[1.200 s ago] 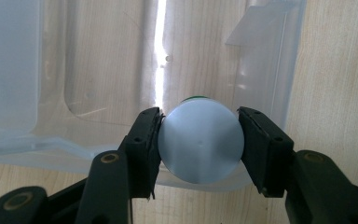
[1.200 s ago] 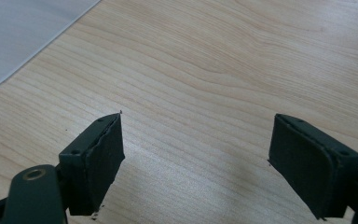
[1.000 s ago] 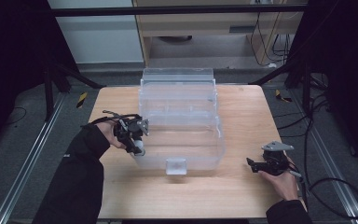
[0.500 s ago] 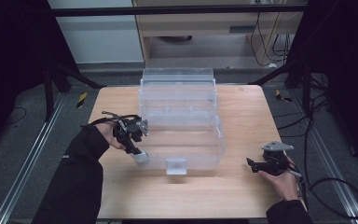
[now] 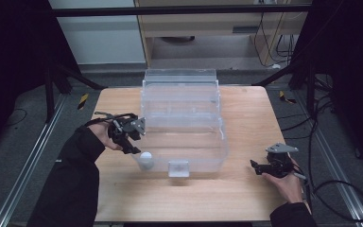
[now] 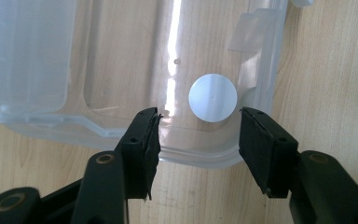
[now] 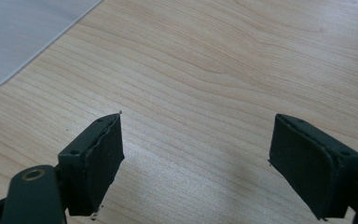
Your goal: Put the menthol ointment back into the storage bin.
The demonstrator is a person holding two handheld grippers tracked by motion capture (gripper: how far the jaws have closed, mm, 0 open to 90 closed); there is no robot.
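**Visitor:** What is your left hand busy with?

**Me:** My left gripper (image 5: 133,148) hangs over the near left corner of the clear plastic storage box (image 5: 184,118), which stands in the middle of the pale wooden table (image 5: 246,198). A small round white cap (image 5: 145,156) lies in that corner of the box, at about seven o'clock from its centre.

**Visitor:** Are you holding the cap?

**Me:** No. In the left gripper view the white cap (image 6: 213,97) sits apart from my left gripper (image 6: 199,135), just past the tips and between the two black jaws. Those jaws have just been opening and now stand parted with nothing pressed between their pads. Beneath them runs the rounded rim of the box (image 6: 121,135), with the wood grain showing through the clear plastic.

**Visitor:** And the right hand?

**Me:** My right gripper (image 5: 257,165) rests low by the table's near right part, at about four o'clock from the box and well apart from it. In the right gripper view its jaws are spread wide over the bare table (image 7: 223,60), gripping nothing. A rounded corner of frosted clear plastic (image 7: 23,32) shows at eleven o'clock in that view.

**Visitor:** Anything else on the box?

**Me:** A small clear plastic latch tab (image 5: 178,168) sits at the middle of its near wall, at six o'clock.
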